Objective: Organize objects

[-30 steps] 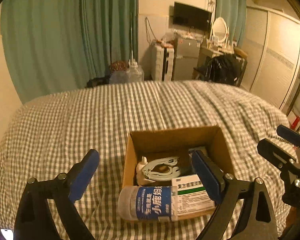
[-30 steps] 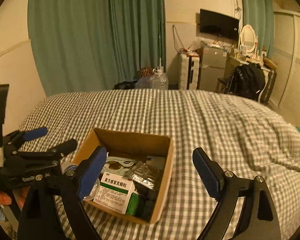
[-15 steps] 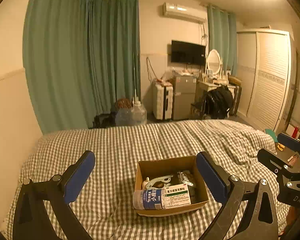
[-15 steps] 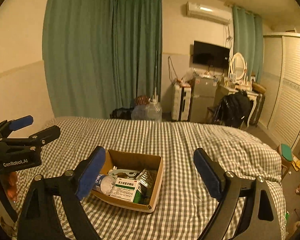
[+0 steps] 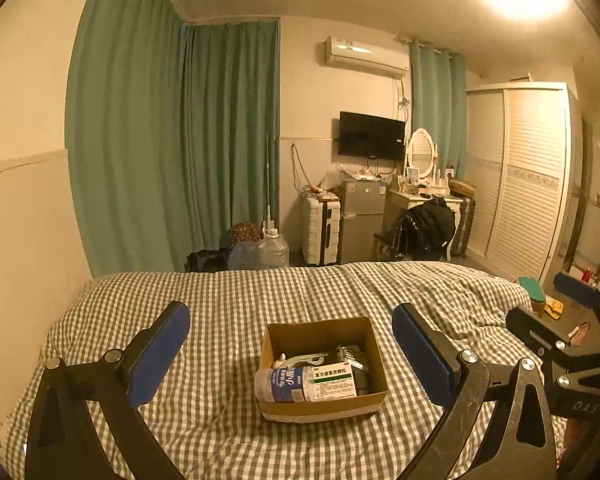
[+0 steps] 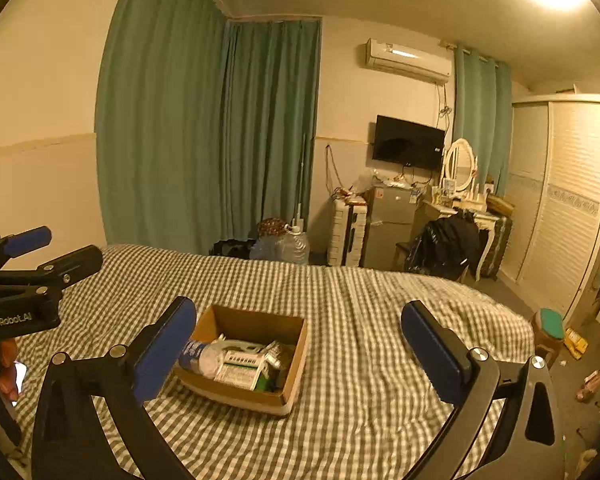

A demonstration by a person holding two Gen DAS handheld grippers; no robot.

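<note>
Cardboard box (image 5: 320, 368) of medicine packets and a bottle (image 5: 278, 383) sits mid-bed (image 5: 220, 304). Left claw (image 5: 290, 354) and right claw (image 6: 298, 354) gape wide, empty, held clear above; packing looks finished, nothing left to reach for.

A home bedroom; a bed with a grey-and-white checked cover (image 5: 236, 300) fills the near scene; far off hang long teal curtains (image 5: 172, 140); at right stands a white louvred wardrobe (image 5: 528, 176).
</note>
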